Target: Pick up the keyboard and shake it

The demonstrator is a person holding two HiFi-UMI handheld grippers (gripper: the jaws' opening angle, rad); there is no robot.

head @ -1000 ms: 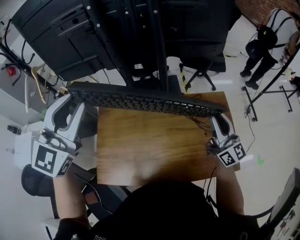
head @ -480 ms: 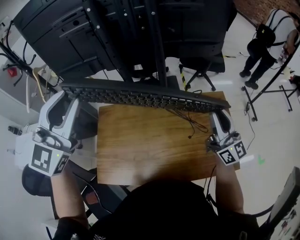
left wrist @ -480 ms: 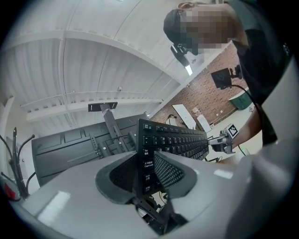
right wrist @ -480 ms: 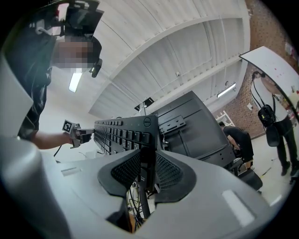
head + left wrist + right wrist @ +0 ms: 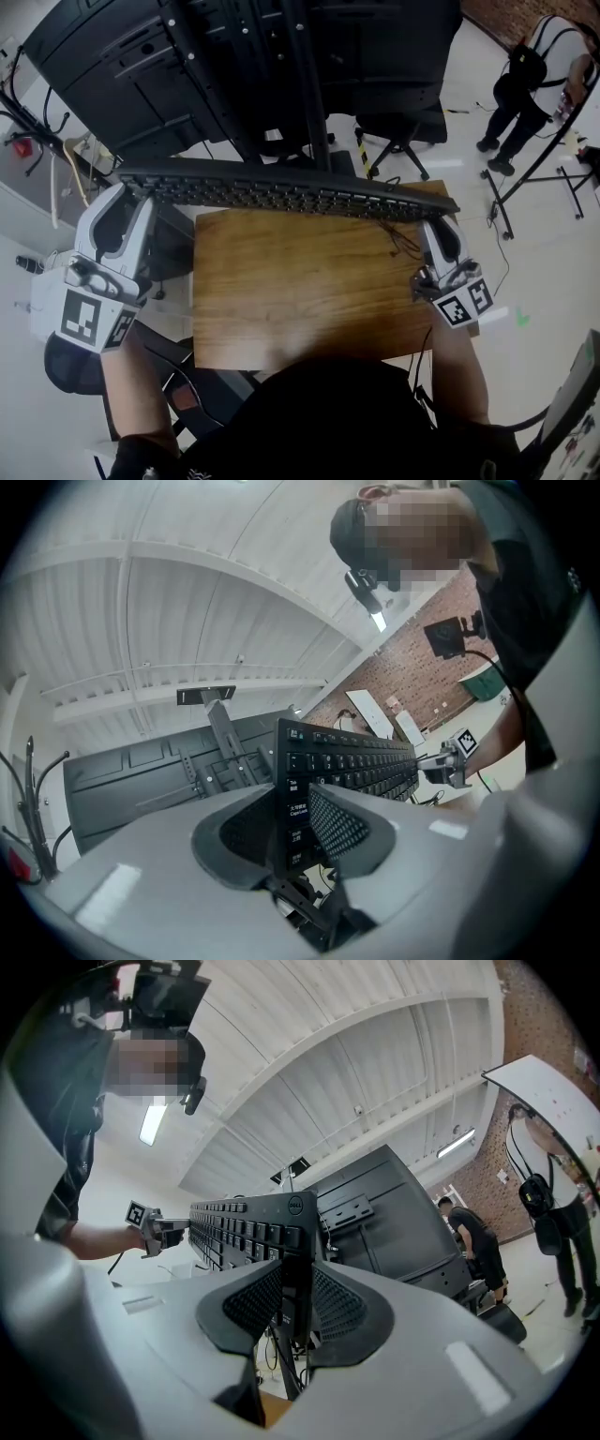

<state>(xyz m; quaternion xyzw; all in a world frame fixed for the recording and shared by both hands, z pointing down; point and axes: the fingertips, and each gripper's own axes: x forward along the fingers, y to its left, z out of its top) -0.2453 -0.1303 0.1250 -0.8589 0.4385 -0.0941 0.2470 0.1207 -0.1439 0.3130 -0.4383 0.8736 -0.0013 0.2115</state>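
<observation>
A long black keyboard (image 5: 281, 192) hangs in the air over the far edge of the wooden table (image 5: 300, 291), held level by both ends. My left gripper (image 5: 131, 202) is shut on its left end, and its pads (image 5: 337, 822) clamp the keyboard (image 5: 347, 761) edge-on. My right gripper (image 5: 439, 225) is shut on the right end, where the keyboard (image 5: 253, 1227) stands between the pads (image 5: 337, 1302). The keyboard's cable (image 5: 398, 246) dangles down to the table near the right gripper.
A large black monitor on a stand (image 5: 253, 75) rises just behind the keyboard. An office chair base (image 5: 398, 141) stands beyond the table. A person (image 5: 530, 80) stands at the far right by a metal frame (image 5: 534, 178). Cables and a rack (image 5: 37, 131) lie to the left.
The keyboard with both grippers has shifted slightly away from me and to the left. The dangling cable has swung and bunched closer to the right gripper.
</observation>
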